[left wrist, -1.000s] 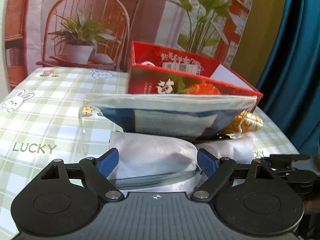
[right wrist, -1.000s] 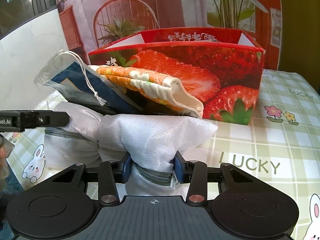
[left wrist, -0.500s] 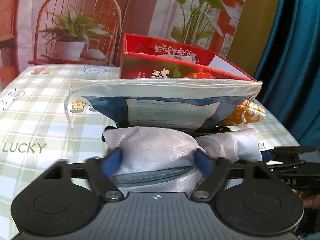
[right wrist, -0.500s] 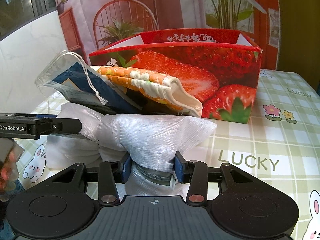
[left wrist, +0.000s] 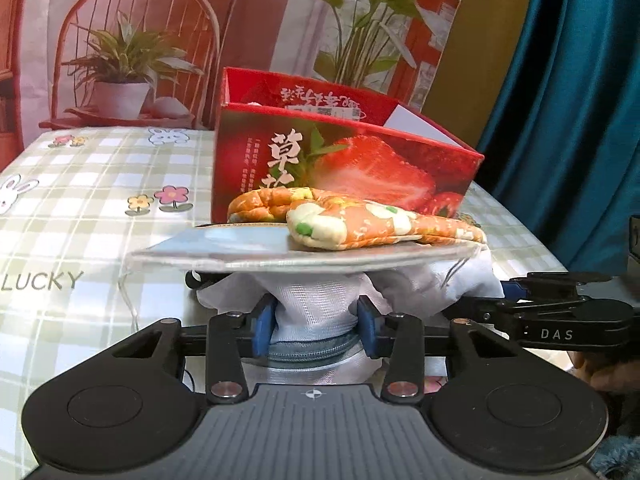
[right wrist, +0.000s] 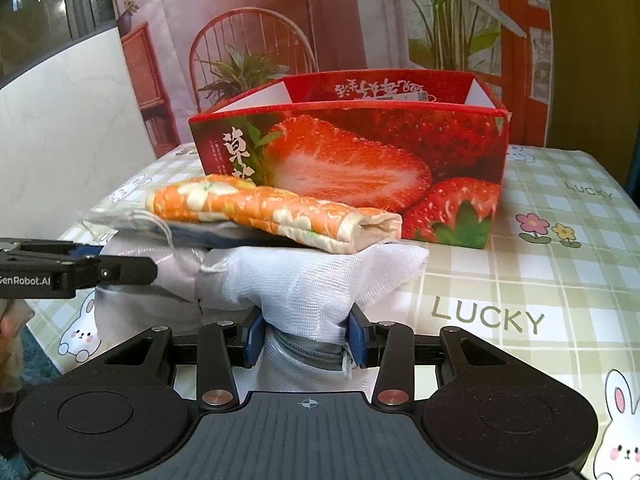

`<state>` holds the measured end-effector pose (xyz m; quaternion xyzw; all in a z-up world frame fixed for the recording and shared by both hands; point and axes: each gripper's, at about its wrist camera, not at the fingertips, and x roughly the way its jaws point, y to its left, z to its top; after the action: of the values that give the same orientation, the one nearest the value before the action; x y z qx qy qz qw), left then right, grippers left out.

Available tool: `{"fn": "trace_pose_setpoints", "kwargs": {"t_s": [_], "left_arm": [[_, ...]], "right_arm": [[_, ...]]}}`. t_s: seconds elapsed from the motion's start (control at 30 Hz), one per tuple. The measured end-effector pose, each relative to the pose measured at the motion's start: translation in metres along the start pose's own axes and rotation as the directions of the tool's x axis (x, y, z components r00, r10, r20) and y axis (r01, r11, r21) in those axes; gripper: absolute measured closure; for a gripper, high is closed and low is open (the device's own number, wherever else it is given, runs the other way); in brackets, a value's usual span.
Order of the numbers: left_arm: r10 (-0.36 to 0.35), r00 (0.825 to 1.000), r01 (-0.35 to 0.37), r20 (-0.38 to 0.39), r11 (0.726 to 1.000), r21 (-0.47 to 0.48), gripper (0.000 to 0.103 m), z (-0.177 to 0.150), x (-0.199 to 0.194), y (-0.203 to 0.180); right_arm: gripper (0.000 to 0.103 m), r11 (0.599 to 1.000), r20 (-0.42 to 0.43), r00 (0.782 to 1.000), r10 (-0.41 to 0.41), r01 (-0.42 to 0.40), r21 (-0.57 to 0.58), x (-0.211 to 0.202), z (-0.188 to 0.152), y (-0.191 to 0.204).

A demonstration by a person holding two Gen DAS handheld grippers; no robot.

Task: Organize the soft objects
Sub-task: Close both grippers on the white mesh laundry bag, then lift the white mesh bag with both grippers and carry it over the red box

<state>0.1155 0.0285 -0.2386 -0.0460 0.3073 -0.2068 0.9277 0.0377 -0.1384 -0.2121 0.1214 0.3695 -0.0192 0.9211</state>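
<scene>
While the checked table carries the strawberry box at its middle, a white mesh bag lies just in front of the box, bunched at both ends. On the bag rests a flat blue drawstring pouch, and on that an orange floral cloth. Left claw is closing, its pads already pinching one end of the bag; right claw holds the other end, squeezed narrow.
</scene>
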Motion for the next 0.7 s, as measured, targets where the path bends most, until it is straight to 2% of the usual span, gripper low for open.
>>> {"fn": "trace_pose_setpoints", "kwargs": {"t_s": [0.63, 0.7], "left_arm": [[-0.037, 0.999, 0.036, -0.016, 0.998, -0.054, 0.058, -0.0034, 0.0068, 0.0108], [-0.037, 0.999, 0.037, -0.013, 0.998, -0.047, 0.061, -0.0026, 0.0063, 0.0099]], "right_arm": [[0.064, 1.0, -0.009, 1.0, -0.003, 0.004, 0.029, 0.0007, -0.0062, -0.0026], [0.065, 0.999, -0.01, 1.0, -0.002, 0.002, 0.032, 0.001, -0.0058, -0.0025]]}}
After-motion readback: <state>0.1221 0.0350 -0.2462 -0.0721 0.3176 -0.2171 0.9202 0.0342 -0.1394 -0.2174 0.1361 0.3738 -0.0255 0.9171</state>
